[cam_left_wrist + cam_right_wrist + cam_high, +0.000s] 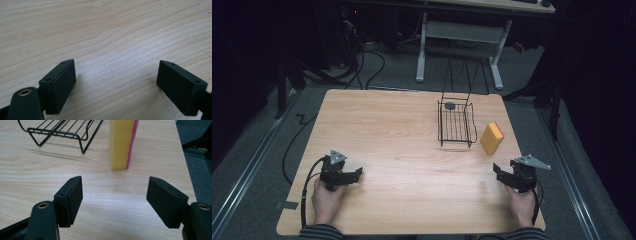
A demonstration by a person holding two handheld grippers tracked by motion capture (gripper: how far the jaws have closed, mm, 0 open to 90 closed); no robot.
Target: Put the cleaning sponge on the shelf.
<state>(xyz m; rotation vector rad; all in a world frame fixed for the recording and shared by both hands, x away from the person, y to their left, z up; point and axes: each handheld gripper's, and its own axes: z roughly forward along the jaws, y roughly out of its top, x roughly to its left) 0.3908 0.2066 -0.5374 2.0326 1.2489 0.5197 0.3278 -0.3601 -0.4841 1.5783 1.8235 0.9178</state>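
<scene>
The right gripper [115, 200] stands wide open above the wooden table [402, 140], nothing between its black, blocky jaws and nothing touched. Straight ahead of it, near but apart, a sponge [123, 143] stands upright on its narrow end: a soft yellow slab with a thin pink scouring face (the pink side turned toward the table's edge). Just beside the sponge sits a black wire rack [456, 124], thin rods bent into a shallow basket with a tall looped back. The left gripper [116, 85] is likewise wide open and empty over bare, pale wood grain, well apart from the sponge.
</scene>
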